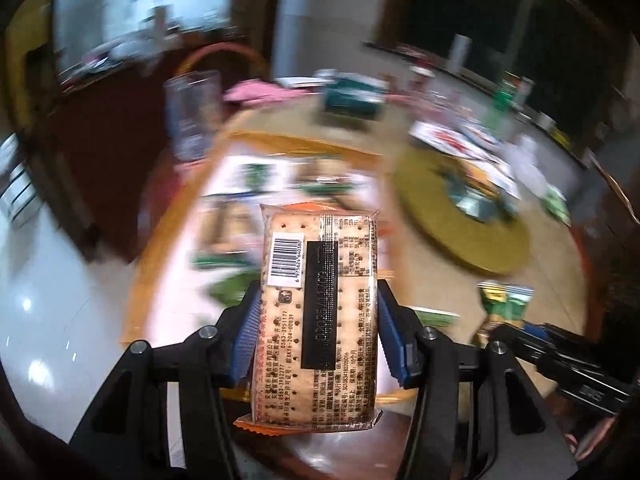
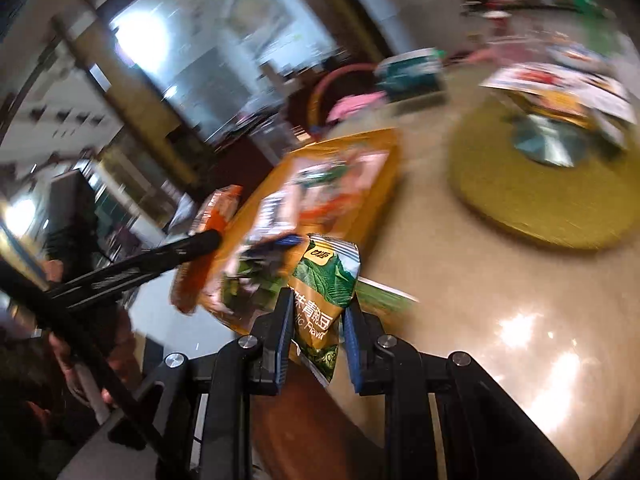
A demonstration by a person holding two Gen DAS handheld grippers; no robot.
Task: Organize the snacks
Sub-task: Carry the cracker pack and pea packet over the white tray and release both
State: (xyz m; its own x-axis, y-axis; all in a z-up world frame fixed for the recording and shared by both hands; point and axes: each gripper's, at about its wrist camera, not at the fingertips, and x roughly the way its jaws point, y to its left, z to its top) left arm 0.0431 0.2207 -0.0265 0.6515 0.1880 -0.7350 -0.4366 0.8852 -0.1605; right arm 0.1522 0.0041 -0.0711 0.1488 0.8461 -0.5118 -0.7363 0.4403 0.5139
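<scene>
My left gripper (image 1: 318, 322) is shut on a clear pack of crackers (image 1: 318, 304) with a barcode label, its blue pads (image 1: 246, 332) pressing both long sides. The pack hangs over an orange tray (image 1: 168, 248) that holds several blurred snack packs. My right gripper (image 2: 318, 320) is shut on a small green and gold pea snack bag (image 2: 324, 292), pinched at its lower half. In the right wrist view the left gripper (image 2: 200, 248) appears at left with the orange-edged cracker pack (image 2: 216, 216), beside the same tray (image 2: 384, 184). The right gripper's bag (image 1: 506, 304) shows at lower right in the left wrist view.
A round yellow-green turntable (image 1: 480, 240) sits on the beige table (image 2: 460, 300) with packets piled on it. A clear cup (image 1: 194, 116), a pink cloth (image 1: 256, 92) and a teal box (image 1: 352, 98) stand behind the tray. A person's hand (image 2: 76, 368) is at lower left.
</scene>
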